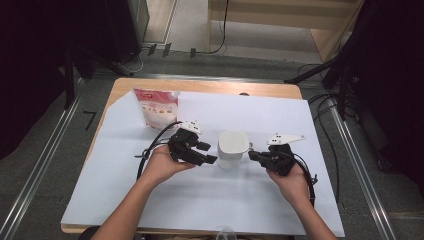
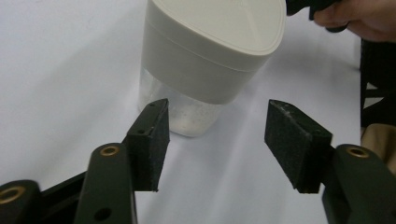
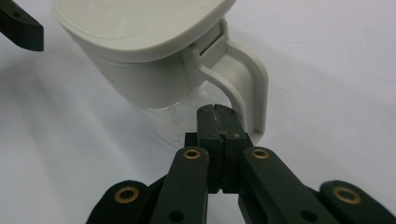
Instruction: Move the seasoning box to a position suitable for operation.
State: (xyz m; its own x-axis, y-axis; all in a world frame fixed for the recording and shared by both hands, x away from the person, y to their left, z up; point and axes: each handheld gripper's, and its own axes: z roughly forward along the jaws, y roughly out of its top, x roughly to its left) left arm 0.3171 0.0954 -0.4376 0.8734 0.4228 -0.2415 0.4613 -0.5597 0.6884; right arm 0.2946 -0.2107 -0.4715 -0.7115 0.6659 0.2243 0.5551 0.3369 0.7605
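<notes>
The left gripper point(image 2: 217, 140) is standing with its jaws spread apart and nothing between the pads, which are facing the near side of the jug point(image 2: 210, 56) without touching it; the jug's clear lower body is sitting just beyond the pad tips. The right gripper point(image 3: 218, 122) is sitting with its jaws pressed fully together, their tips poking into the loop of the jug's handle point(image 3: 243, 77), between the handle and the clear wall; whether they are touching either one is hard to tell. In the high view the left gripper point(image 1: 202, 154) and the right gripper point(image 1: 257, 156) are flanking the jug point(image 1: 233, 149), which is standing upright on the white sheet point(image 1: 210, 200) covering the tabletop point(image 1: 125, 86), near its middle, with its pale grey lid point(image 1: 233, 141) seated on top. A red and white pouch point(image 1: 156, 107) is lying well apart toward the far left corner of the sheet. The step in hand looks like steadying the jug by its handle while the free gripper is lining up on the body or the lid. The next move probably calls for bringing the open jaws forward around the lid band and squeezing squarely, since the smooth, rounded walls could let the pads slip and tip the jug.
</notes>
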